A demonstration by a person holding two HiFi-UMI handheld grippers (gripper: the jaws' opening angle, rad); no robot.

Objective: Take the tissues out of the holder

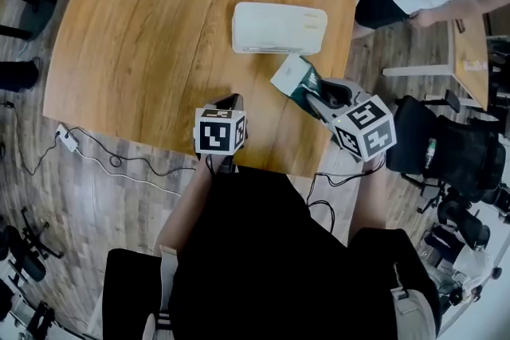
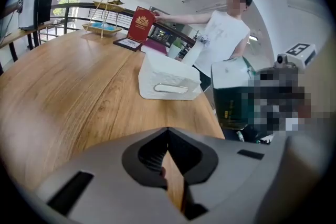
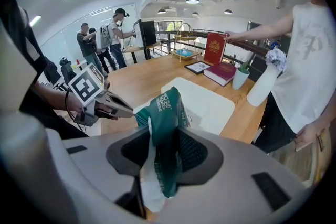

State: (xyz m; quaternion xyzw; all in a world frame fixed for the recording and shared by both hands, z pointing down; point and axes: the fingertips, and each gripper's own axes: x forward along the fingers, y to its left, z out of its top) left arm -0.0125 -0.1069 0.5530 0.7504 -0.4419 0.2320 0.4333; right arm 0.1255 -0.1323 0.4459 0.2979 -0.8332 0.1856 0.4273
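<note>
My right claw (image 3: 163, 131) pinches the green tissue pack (image 3: 165, 105) near the white holder (image 3: 210, 105). My left claw (image 2: 168, 136) is pressed together. The slippery wrap could slide out and drop.

The soft plastic tissue pack (image 3: 165, 107) is dark green with white panels and white print. The rectangular tissue holder (image 1: 279, 28) is plain white. The wooden table (image 1: 135, 52) is honey-brown, finely grained. The hardback book (image 3: 214, 49) is red, its emblem apparently gold. The left gripper (image 1: 229, 101) and right gripper (image 1: 309, 90) are grey; their cubes carry black-and-white square markers.
</note>
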